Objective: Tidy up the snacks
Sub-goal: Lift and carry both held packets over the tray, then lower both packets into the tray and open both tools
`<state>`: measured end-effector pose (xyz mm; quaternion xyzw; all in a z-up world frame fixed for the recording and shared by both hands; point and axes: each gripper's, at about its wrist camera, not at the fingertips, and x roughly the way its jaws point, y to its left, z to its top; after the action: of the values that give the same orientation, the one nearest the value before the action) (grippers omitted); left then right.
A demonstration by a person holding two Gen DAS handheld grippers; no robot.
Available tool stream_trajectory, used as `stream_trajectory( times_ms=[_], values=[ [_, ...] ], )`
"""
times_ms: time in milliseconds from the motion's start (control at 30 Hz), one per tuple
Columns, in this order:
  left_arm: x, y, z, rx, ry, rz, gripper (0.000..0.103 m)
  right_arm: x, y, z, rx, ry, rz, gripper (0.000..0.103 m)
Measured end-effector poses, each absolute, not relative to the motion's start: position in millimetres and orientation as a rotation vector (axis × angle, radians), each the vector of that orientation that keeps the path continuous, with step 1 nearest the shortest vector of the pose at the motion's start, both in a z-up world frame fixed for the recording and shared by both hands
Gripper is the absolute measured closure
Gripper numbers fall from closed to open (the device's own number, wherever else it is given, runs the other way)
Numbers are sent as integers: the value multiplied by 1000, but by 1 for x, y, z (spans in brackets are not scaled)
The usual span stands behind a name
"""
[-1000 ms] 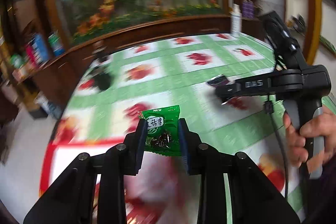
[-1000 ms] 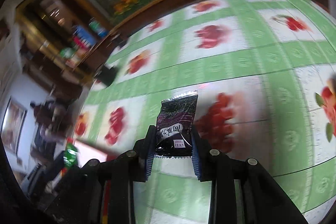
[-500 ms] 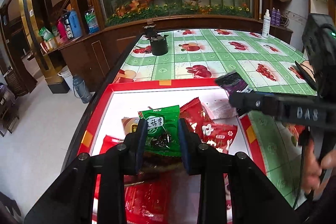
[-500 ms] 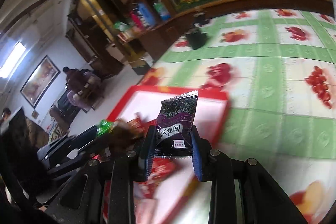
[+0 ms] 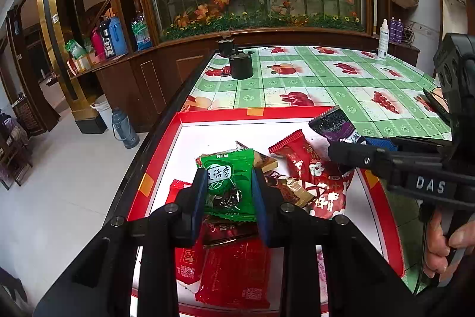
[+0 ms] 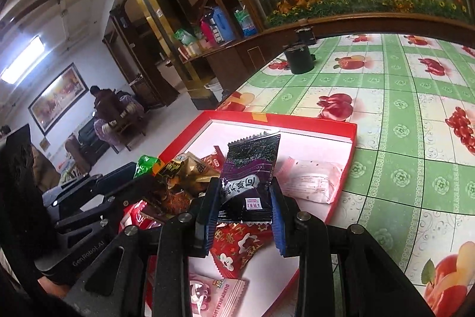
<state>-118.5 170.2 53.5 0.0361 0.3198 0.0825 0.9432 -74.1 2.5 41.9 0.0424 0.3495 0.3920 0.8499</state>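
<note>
Left side of the left wrist view: pale floor, a grey jug (image 5: 124,129) standing beside the dark wooden cabinet. Moving in, the left tool (image 5: 229,189) sits low centre, its blue pads clamped on a green plastic snack packet (image 5: 230,183) held upright over the shallow red-rimmed white tray (image 5: 219,112). Under it, a heap of red foil snack packets (image 5: 237,272) fills the tray's lower half. Right of centre, the right tool (image 5: 353,150) reaches in sideways, a hand (image 5: 445,245) on its grip at lower right. In the right wrist view, that tool (image 6: 245,204) is closed on a dark purple snack packet (image 6: 251,168), upright above the tray's right part, a pale pink wrapper (image 6: 308,180) lying just right of it. Far right, the green-checked fruit-print counter (image 6: 415,168).
</note>
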Motion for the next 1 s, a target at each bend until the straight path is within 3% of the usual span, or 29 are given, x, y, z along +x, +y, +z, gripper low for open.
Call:
stream_trajectory(
  times_ms=[1000],
  values=[
    [-119,189,43,72,670,223,75,-101,33,33,-116,717,874,69]
  ],
)
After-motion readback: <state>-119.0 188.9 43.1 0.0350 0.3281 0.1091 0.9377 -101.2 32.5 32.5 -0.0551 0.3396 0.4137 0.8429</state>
